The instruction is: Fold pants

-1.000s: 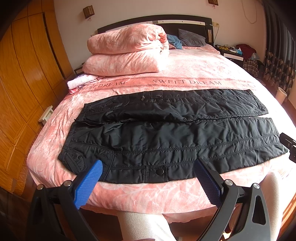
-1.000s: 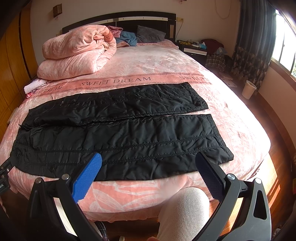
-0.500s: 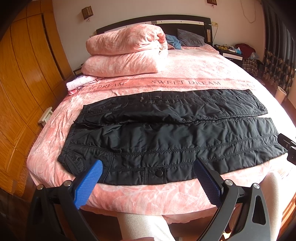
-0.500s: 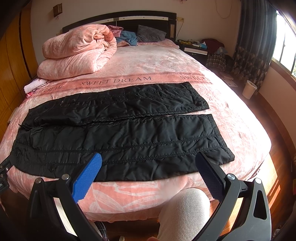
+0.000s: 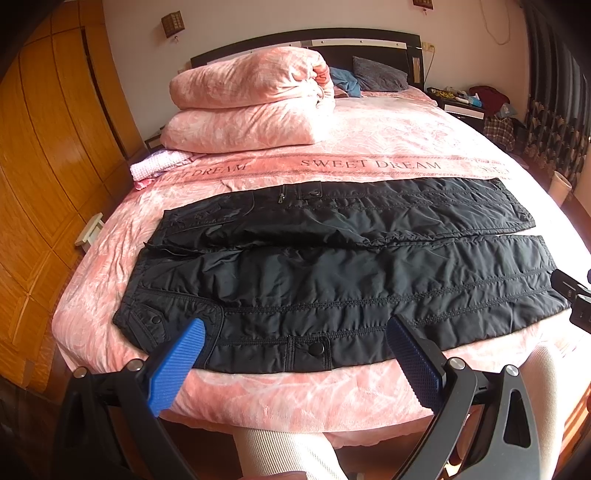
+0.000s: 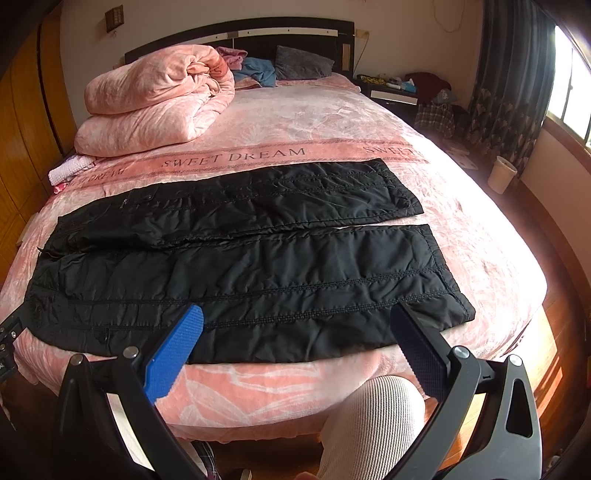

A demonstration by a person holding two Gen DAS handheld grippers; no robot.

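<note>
Black quilted pants point(image 5: 332, 280) lie flat on the bed point(image 5: 369, 133): soft, slick, bulky. Left tool point(image 5: 295, 354) and right tool point(image 6: 299, 343) gape apart, empty. Best hold: near-edge waistband and hem.

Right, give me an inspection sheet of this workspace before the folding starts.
Surface: bed with pink cover, pants near its front edge.
Job's things: black pants flat, unfolded, legs side by side.
Clutter: rolled pink quilt, small pink cloth, grey pillow.
Grippers: left gripper and right gripper both open, short of the pants.
Cables: thin cord on wall.
Surroundings: wooden wardrobe, nightstand, curtains, white bin.
</note>
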